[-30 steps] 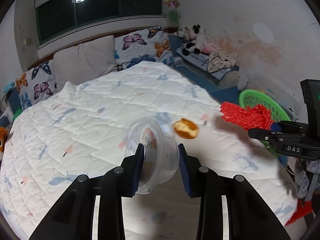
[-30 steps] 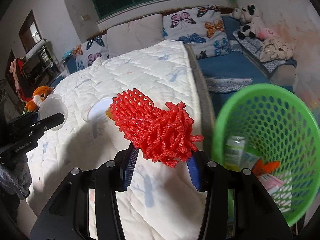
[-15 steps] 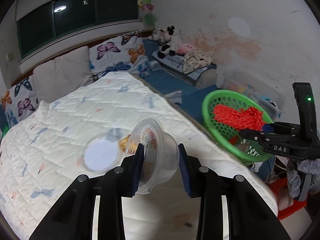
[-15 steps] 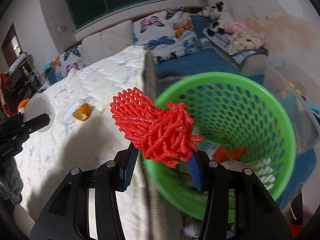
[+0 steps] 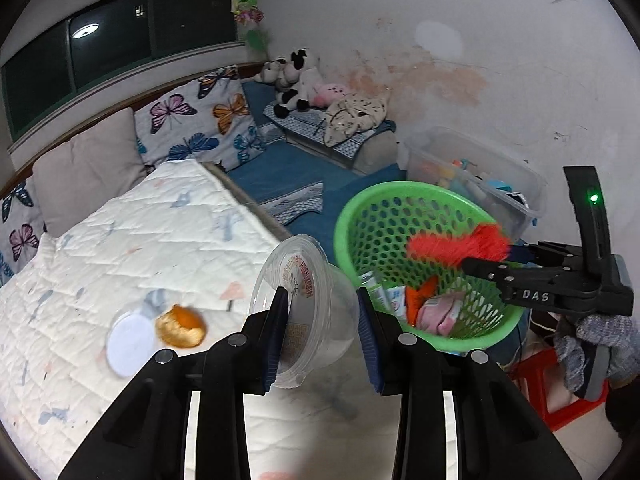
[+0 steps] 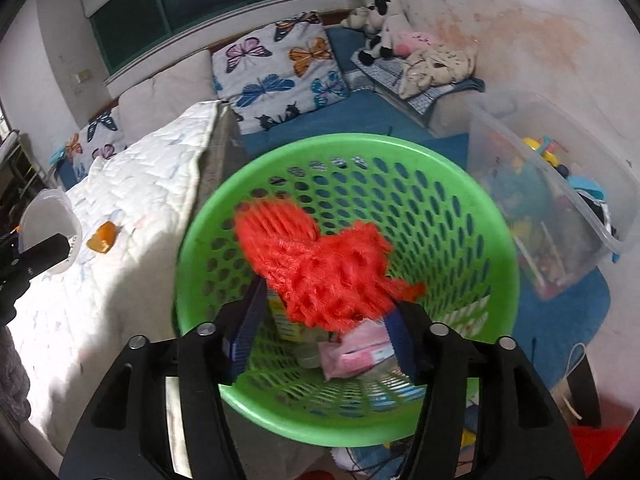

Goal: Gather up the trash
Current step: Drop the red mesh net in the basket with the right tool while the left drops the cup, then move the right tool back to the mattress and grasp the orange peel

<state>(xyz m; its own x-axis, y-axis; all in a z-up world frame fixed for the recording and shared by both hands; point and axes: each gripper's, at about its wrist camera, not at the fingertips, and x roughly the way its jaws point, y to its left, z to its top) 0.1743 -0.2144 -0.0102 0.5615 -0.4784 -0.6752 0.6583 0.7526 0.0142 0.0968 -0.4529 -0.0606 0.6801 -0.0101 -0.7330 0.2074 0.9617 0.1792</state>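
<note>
Right wrist view: my right gripper point(image 6: 322, 332) hangs over the green basket point(image 6: 348, 424), pointing down into it.
Right jaws: opening; the red net point(image 6: 320, 268) sits between them, its shape blurred. Left pad stands clear of it; the right side I cannot tell.
Why there: I judge the net is placed above the basket's middle so it drops straight in, no rim to catch it.
Basket contents: pink packet point(image 6: 356, 354), a small carton, other wrappers low down; room to spare.
Basket place: on the floor, just right of the bed point(image 6: 132, 216), near edge below my tongs.
Left wrist view: my left gripper point(image 5: 322, 334) is clamped on the clear cup point(image 5: 310, 316), pads on its two sides.
Cup: tipped, mouth facing left and far; looks empty.
Why held so: a side grip on the wall keeps the thin cup from slipping; I judge it goes in the basket next.
Left on the bed: orange peel point(image 5: 180, 326) and white lid point(image 5: 130, 342), touching, left of the cup.
Far right: clear tub point(image 5: 476, 178) of toys, not trash.
</note>
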